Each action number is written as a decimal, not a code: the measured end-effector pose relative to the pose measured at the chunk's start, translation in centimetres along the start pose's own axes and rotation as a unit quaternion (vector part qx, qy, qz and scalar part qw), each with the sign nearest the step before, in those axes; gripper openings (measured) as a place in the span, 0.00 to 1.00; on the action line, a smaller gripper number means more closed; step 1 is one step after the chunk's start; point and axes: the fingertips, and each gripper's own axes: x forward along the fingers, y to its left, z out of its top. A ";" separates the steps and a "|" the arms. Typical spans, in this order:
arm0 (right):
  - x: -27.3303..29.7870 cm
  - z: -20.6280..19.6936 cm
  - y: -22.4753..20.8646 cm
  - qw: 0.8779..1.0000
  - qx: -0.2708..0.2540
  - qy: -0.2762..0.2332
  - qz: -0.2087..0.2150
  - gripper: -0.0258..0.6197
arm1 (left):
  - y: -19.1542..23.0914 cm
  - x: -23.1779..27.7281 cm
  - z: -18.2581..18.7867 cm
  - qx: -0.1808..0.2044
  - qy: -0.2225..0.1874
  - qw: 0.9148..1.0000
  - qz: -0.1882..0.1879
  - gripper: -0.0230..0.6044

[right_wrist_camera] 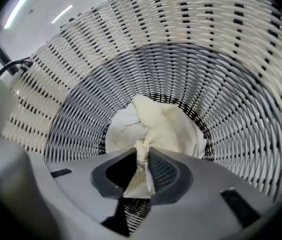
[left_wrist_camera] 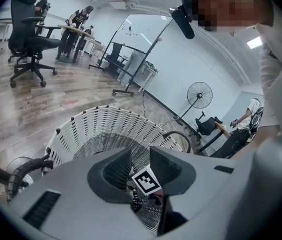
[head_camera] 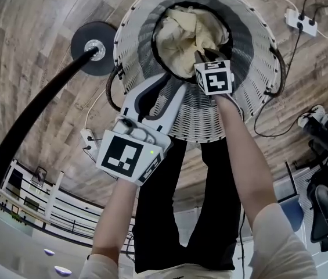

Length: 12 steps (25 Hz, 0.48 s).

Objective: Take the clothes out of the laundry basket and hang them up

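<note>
The right gripper point(right_wrist_camera: 143, 159) clamps a bunched fold of the soft, light, crumpled cream fabric garment point(right_wrist_camera: 168, 126) in the white woven laundry basket point(right_wrist_camera: 240, 84), which should lift limp, while the left gripper point(left_wrist_camera: 140, 160) hangs open and empty.

Basket point(head_camera: 251, 45) mouth open above; woven wall rings interior.

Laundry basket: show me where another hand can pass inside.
Free: along the far inner wall of the white woven laundry basket, beyond the cream cloth. Crowded: the near side, where the right hand-held gripper pinches the cloth and the left hand-held gripper hovers at the rim.
</note>
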 end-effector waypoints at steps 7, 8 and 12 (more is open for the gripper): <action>-5.0 1.4 1.0 1.000 -0.002 -0.011 0.014 0.15 | -2.2 -1.5 1.9 0.004 -0.009 1.000 0.003 0.23; -5.8 1.5 1.1 1.000 -0.004 -0.012 0.015 0.15 | -2.5 -1.8 2.2 0.005 -0.010 1.000 0.004 0.23; -9.1 2.4 1.3 0.999 -0.009 -0.024 0.022 0.14 | -3.6 -2.9 3.2 0.008 -0.014 1.000 0.008 0.23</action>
